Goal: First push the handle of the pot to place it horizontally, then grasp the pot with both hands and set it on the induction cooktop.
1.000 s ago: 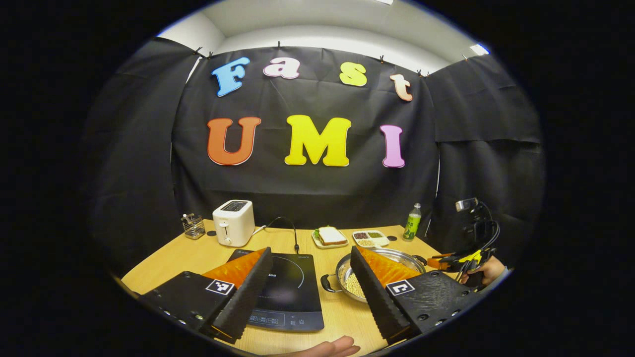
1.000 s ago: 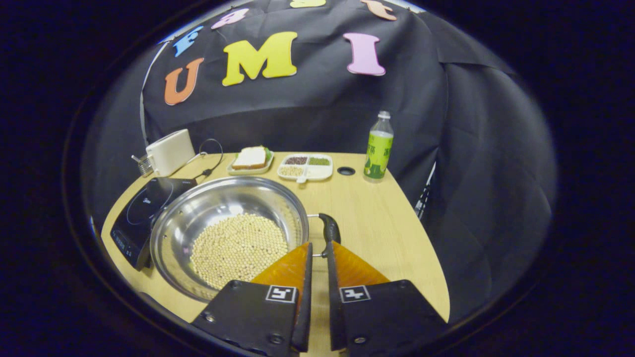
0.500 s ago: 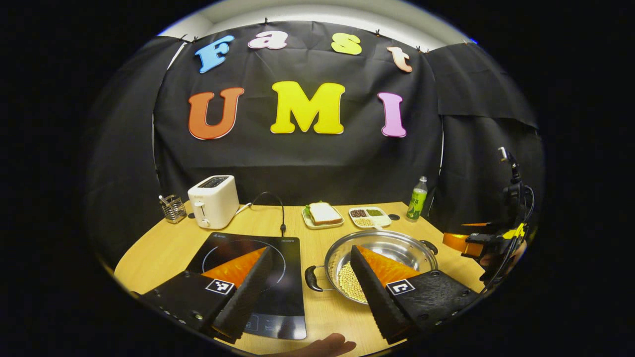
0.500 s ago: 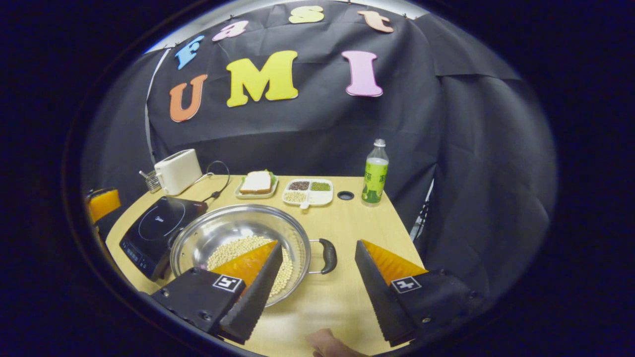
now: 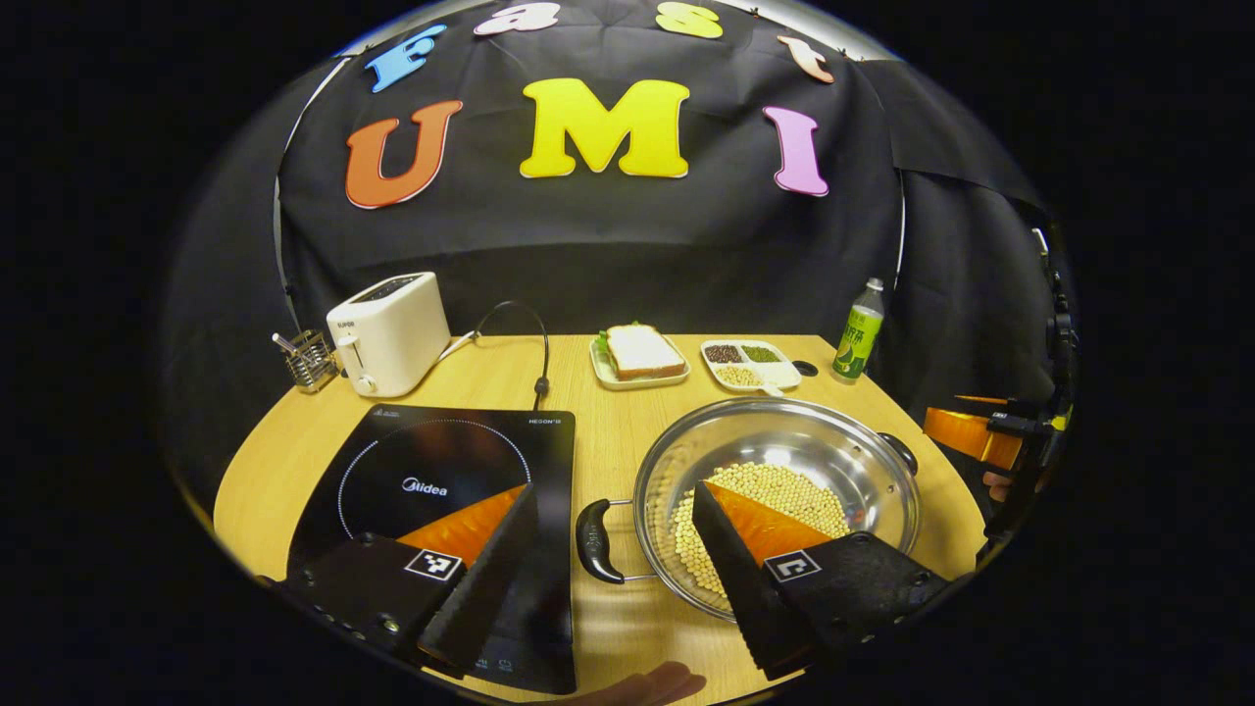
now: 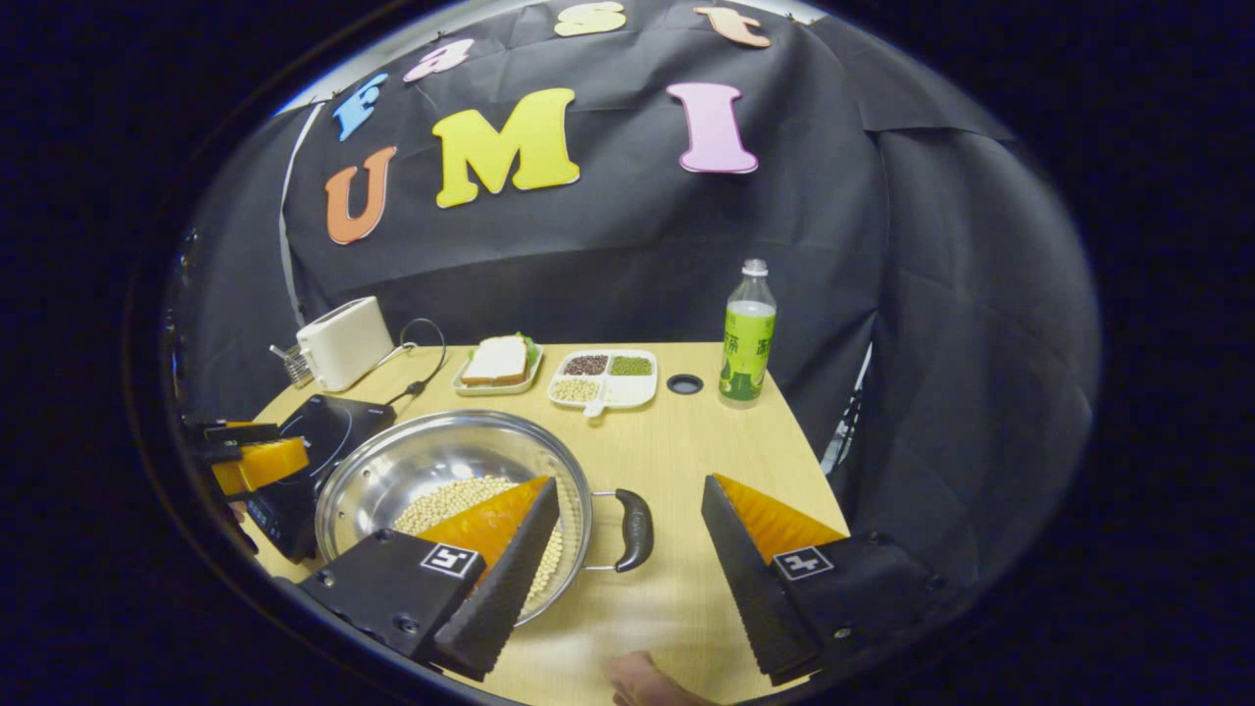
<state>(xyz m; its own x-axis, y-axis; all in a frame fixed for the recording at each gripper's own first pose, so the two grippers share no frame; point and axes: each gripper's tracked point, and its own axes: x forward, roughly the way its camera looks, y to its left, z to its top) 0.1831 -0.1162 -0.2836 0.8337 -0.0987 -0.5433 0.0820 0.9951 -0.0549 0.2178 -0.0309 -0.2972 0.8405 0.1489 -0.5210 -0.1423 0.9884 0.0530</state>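
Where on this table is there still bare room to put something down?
Bare wood runs right of the pot, from its handle back to the green bottle. Another patch lies between the toaster and the sandwich plate, apart from the cord. Between the cooktop and the pot there is little room.

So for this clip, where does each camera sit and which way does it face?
Left gripper view: rides the left gripper, facing the cooktop and the pot's left handle; own open fingers, fingertips at the bottom edge.
Right gripper view: rides the right gripper, facing the pot's right handle; own open fingers.
Shared: pot, cooktop, toaster, bottle.
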